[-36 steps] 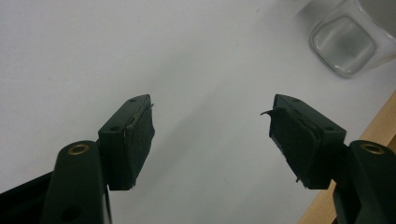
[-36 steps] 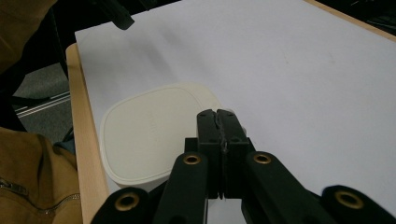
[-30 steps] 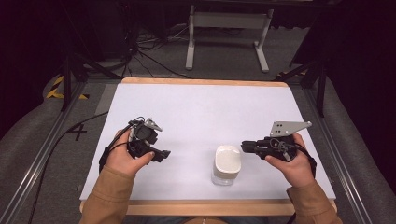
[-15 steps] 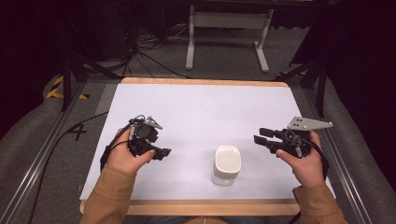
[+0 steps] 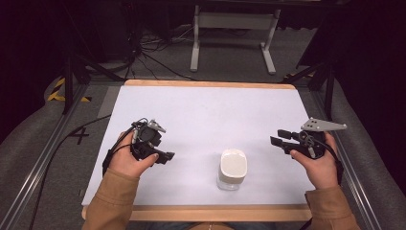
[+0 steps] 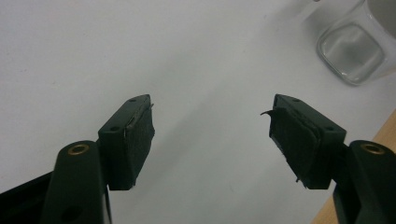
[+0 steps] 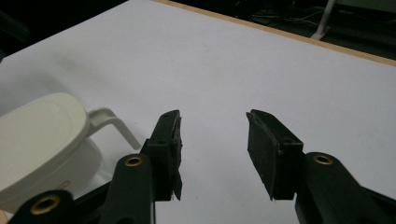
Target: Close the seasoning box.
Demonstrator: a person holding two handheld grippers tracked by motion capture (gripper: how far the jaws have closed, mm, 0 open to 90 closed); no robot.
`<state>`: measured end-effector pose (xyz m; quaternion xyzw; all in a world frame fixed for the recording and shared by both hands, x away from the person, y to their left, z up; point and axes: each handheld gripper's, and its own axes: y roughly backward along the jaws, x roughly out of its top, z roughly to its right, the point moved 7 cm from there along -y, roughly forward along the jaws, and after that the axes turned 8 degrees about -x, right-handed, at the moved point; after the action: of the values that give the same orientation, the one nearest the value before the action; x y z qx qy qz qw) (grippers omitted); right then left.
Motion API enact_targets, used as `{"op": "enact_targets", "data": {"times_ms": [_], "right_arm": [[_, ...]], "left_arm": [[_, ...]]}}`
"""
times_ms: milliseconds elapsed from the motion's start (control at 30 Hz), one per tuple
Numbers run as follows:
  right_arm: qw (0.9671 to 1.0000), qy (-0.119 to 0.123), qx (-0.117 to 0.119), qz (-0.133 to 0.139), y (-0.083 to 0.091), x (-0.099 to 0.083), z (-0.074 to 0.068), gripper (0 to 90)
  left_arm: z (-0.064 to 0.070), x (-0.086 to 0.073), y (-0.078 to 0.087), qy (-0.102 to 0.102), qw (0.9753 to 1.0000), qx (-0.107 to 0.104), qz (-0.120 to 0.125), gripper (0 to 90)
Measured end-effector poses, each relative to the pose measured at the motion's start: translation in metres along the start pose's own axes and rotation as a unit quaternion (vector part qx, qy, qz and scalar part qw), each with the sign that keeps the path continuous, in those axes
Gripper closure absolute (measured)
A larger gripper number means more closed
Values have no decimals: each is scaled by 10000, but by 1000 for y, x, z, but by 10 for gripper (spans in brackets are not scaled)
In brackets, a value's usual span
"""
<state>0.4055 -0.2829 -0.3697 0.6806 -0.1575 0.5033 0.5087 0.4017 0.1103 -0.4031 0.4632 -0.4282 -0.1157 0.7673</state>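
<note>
Since a second ago, the right gripper (image 5: 277, 136) has drawn back from the lidded glass jar (image 5: 232, 168), fingers apart and empty. That jar stands on the white surface (image 5: 215, 115) near its front edge, between both hands. Left gripper (image 5: 168, 156) hovers with its fingers wide apart.

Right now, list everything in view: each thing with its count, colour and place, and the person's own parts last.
Jar with lid: one, clear glass body, cream-white lid with a side tab, upright near the front edge of the table, between the two grippers and touched by neither.
Table: one, white top with a light wooden edge, middle of the high view.
Metal stand: one, pale grey, on the floor beyond the table.
Cables: several, black, on the floor beyond the table's far left.
Left gripper: one, black, jaws open, front left of the table.
Right gripper: one, black with a grey plate, jaws open, right of the jar.
Sleeves: two, tan, at the bottom edge.
</note>
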Motion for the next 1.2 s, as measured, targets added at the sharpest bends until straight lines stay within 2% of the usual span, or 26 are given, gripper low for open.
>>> {"op": "enact_targets", "data": {"times_ms": [200,333,467,533,700,933,1000,1200], "right_arm": [[9995,-90,-172,-237,-7,-12,15,520],[9990,-223,-98,-383,-19,-24,24,517],[9975,-262,-182,-627,-30,-37,32,511],[9972,-284,-188,-668,-33,-39,33,508],[9957,-324,-156,-858,-44,-51,36,506],[9922,-303,-246,-1187,-56,-72,36,499],[9911,-240,-259,-1287,-59,-77,34,499],[9909,-35,-251,-1322,-65,-79,27,496]], "left_arm": [[-7,-2,-4,81,10000,24,-9,311],[-11,-5,-6,162,9998,14,-67,311],[-14,-6,-8,215,9997,-12,-95,311],[-15,-6,-9,234,9997,-1,-61,311],[-21,-10,-13,320,9993,-27,-168,311],[-23,-11,-14,354,9992,-37,-208,310],[-23,-11,-14,341,9992,-44,-219,309],[-23,-11,-14,344,9992,-43,-207,308]]}}
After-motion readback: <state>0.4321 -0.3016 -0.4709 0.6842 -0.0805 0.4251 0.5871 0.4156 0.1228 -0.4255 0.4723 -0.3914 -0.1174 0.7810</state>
